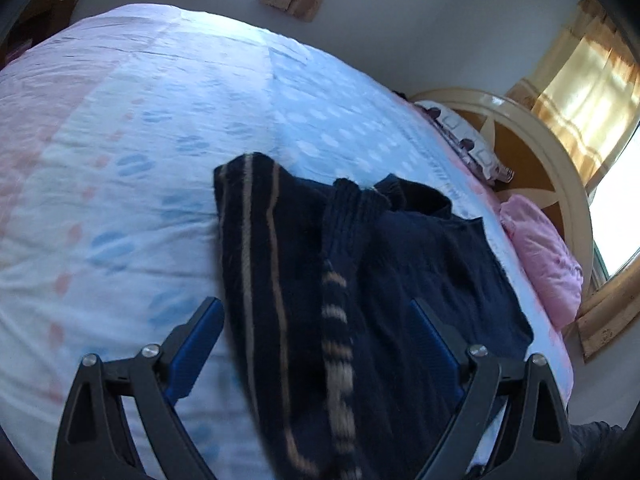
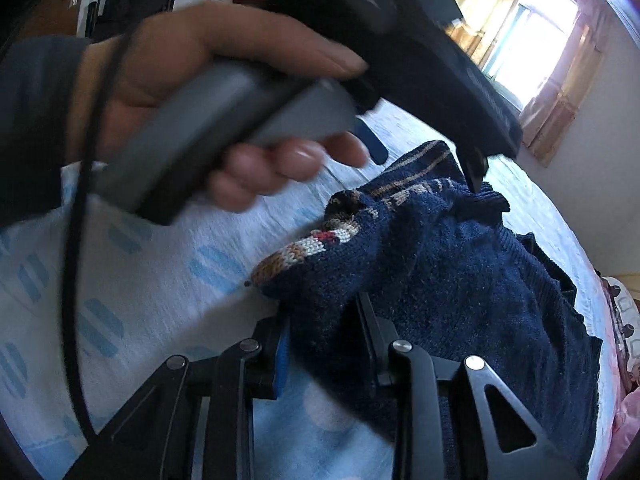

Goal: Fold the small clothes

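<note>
Left wrist view, left to right: bedspread (image 1: 120,160), white with pink and blue dashes, is filling the left and centre of the frame; left gripper (image 1: 316,312) is showing at the lower edge with its jaws standing wide, blue-padded fingers (image 1: 200,344) apart and pressing on nothing; navy sweater (image 1: 420,264) with tan stripes is lying on the bedspread at lower centre, part of it spreading between the wide jaws, one cuffed sleeve folded across the body; patterned pillow (image 1: 468,140) and pink pillow (image 1: 548,256) are resting at the right edge of the bed against a curved headboard (image 1: 536,136); yellow curtains (image 1: 588,92) are hanging at upper right. Right wrist view, left to right: the person's left hand (image 2: 192,80) is gripping the grey handle of the left gripper across the upper left, a black cable (image 2: 76,260) trailing down the left side; the bedspread is lying beneath; right gripper (image 2: 324,320) is sitting at lower centre with its jaws narrow, clamped on a fold of the sweater's edge; the sweater is covering the centre and right of the frame, its patterned band bunched at centre; a bright window (image 2: 532,28) is glowing at upper right
</note>
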The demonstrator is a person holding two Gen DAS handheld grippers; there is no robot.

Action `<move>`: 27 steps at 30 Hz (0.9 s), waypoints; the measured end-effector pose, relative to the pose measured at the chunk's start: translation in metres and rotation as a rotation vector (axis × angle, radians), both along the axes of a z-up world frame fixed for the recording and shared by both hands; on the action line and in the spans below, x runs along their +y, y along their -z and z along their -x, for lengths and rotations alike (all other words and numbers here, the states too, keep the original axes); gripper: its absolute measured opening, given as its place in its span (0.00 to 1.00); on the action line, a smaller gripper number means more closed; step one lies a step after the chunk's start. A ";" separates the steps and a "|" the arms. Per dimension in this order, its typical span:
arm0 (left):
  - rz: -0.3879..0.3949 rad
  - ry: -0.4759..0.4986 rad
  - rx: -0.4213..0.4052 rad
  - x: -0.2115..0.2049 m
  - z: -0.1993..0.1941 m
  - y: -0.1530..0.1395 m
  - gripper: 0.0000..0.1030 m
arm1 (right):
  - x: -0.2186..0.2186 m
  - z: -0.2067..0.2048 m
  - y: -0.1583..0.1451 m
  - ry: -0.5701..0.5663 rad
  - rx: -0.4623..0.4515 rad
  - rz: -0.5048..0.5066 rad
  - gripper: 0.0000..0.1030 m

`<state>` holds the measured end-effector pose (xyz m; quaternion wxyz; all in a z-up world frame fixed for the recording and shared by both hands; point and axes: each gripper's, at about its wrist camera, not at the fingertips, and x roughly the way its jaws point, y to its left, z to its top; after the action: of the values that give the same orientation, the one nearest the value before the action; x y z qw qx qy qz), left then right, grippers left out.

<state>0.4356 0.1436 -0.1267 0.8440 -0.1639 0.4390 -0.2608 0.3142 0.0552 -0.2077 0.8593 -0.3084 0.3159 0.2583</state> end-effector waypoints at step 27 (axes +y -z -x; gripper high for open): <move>0.090 -0.074 -0.017 -0.008 -0.006 -0.027 0.15 | -0.049 0.012 -0.053 0.053 -0.061 -0.131 0.13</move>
<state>0.4418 0.1354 -0.0996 0.8485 -0.2158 0.4134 -0.2501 0.3026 0.0063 -0.1544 0.8934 -0.2506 0.2800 0.2463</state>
